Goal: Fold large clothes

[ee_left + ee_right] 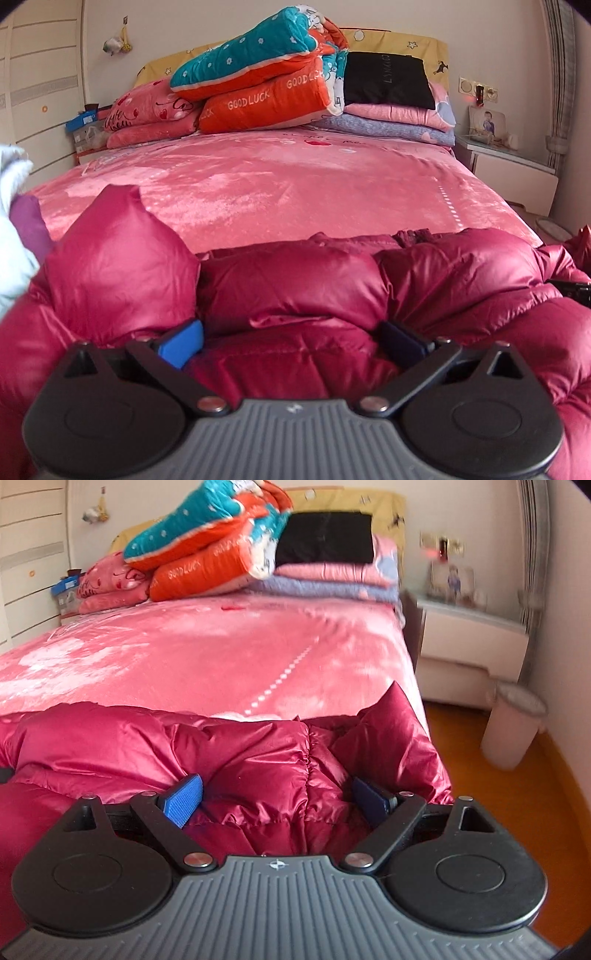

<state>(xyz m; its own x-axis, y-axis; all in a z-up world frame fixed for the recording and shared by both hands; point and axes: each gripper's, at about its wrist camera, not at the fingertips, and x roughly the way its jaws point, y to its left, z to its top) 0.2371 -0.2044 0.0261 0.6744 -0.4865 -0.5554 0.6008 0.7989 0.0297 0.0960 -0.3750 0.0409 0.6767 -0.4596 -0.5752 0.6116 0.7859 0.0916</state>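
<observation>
Between the spread fingers of the left tongs (pixel 290 341) a crimson puffer jacket (pixel 295 280) is bulging, right tongs (pixel 275 799) gaping likewise over its bunched seam, pink bed (pixel 207 653) stretching ahead.

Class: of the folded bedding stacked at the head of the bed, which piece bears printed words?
The orange quilt, under the teal one: it alone reads "GOOD LUCK".

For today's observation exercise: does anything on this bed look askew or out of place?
Yes. The teal-and-orange folded quilt at the headboard lies tilted, sagging across the pink pillows. The glossy crimson puffer jacket is bunched at the foot.
</observation>
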